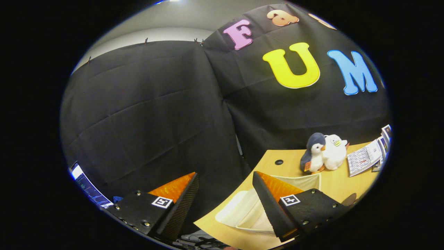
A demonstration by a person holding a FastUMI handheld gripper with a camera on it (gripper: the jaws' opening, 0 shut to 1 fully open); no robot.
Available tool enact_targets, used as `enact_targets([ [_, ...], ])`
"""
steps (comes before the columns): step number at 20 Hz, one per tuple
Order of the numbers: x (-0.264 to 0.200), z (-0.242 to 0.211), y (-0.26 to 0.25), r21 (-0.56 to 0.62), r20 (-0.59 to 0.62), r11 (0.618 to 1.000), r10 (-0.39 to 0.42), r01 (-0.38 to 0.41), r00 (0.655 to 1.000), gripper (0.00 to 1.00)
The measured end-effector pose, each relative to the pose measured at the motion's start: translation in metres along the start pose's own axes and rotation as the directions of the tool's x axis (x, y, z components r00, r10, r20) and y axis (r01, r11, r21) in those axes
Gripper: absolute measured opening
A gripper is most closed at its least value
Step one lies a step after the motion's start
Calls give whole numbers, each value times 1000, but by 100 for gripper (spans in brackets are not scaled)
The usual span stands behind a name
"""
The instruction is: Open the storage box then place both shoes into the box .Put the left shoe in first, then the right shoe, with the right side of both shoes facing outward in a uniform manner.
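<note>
**Tongs spread and empty, held high and tilted off the box**

The tongs (222, 201), two black ribbed fingers with orange backs and small square markers, stand wide apart at the bottom of the frame with nothing between them. The task's thing, the cream-white fabric storage box (249, 211), lies on the pale wooden tabletop (333, 184) in the lower right, partly behind the right finger, and its top looks open or loosely slack; which of the two I cannot tell. No shoes are visible.

To do the opening step well, I judge the tongs should come down and swing right until the box's near rim sits midway between the fingers, then close on a thin edge of the fabric rather than on the soft wall, which would likely crumple and slip.

The pose reads as raised and rolled: the tabletop slants up to the right, and the left finger hangs beyond its edge against the black cloth wall. Further back on the tabletop stand a grey-and-white plush penguin (314, 152) and a white plush bird (334, 151), touching, with printed sheets (364, 158) beside them.
</note>
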State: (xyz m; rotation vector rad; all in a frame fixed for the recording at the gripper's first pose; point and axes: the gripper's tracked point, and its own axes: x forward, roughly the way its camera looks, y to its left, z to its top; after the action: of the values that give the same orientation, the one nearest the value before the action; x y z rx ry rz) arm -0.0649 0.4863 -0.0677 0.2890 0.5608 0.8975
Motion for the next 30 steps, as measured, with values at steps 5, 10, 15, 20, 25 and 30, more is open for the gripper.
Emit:
enact_targets([
  [5,-38,9,-67,-54,41,990,-126,129,991,97],
  [10,-73,7,-135,-60,57,967,-243,247,968,97],
  [15,-110,1,-197,-42,53,932,-359,361,932,98],
  [20,-133,-20,-251,-60,27,894,-442,443,896,97],
  [25,-150,-49,-293,-69,-17,864,-501,499,865,98],
  [30,-160,-100,-325,-56,-120,852,-523,520,844,98],
])
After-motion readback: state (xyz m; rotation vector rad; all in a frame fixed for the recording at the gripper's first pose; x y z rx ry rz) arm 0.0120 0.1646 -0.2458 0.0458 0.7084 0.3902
